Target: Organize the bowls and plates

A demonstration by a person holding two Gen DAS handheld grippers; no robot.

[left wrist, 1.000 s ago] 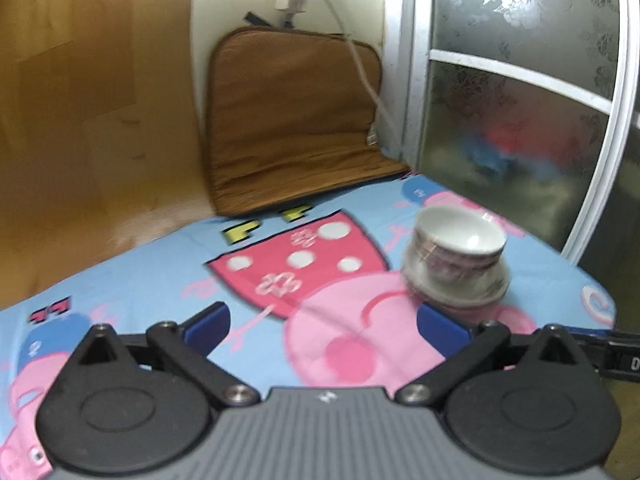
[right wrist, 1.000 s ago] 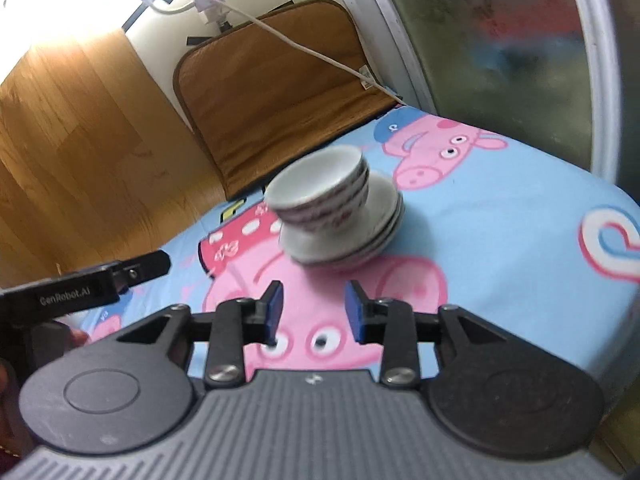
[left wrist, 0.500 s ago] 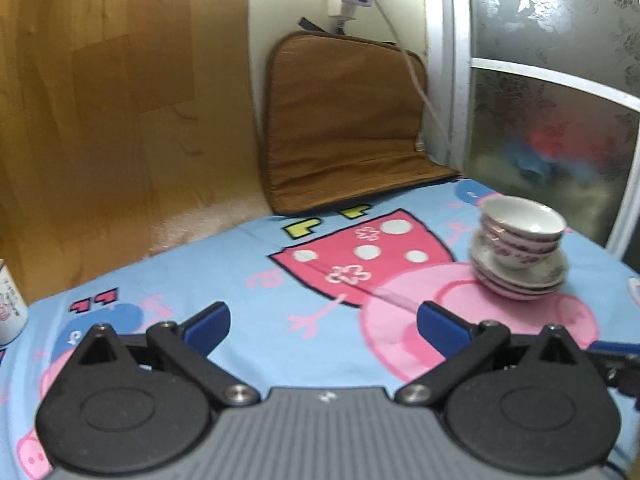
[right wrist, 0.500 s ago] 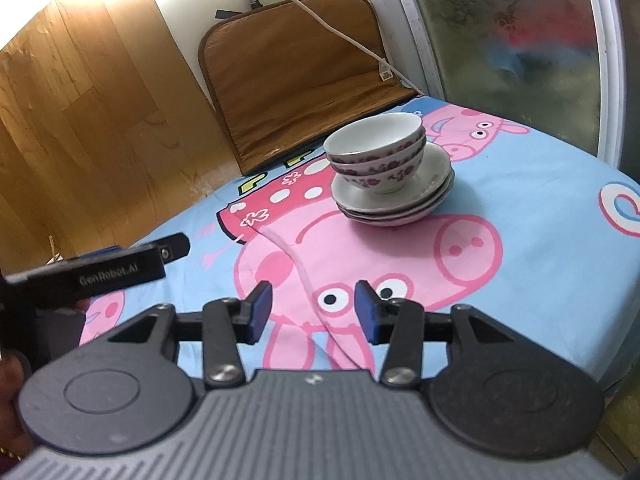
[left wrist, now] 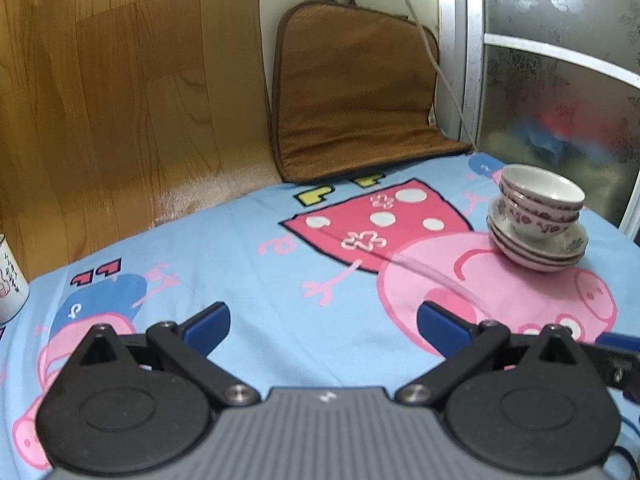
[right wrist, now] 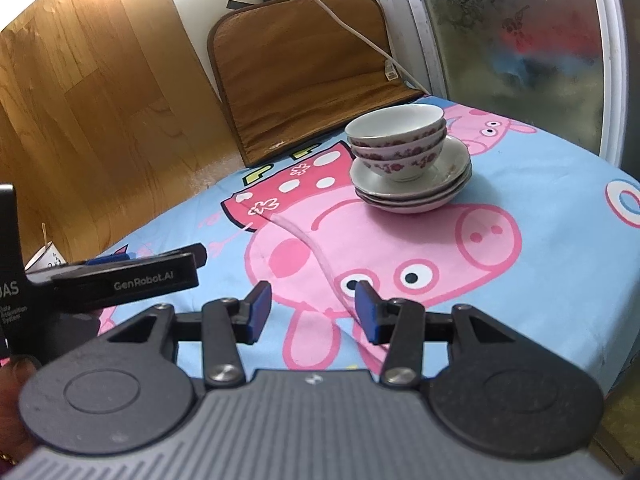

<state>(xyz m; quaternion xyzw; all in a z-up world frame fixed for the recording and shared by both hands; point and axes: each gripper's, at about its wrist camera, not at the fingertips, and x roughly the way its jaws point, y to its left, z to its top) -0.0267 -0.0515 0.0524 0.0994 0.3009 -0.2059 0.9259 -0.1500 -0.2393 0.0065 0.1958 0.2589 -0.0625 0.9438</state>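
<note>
The stack (right wrist: 410, 160) lies far-right of the right gripper (right wrist: 312, 312), which is nearer; the left gripper (left wrist: 324, 328) stands wide. Both jaws apart, empty.

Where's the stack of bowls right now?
The stack of bowls sits on the stacked plates on the cartoon tablecloth, ahead of both open grippers, near the brown cushion.
</note>
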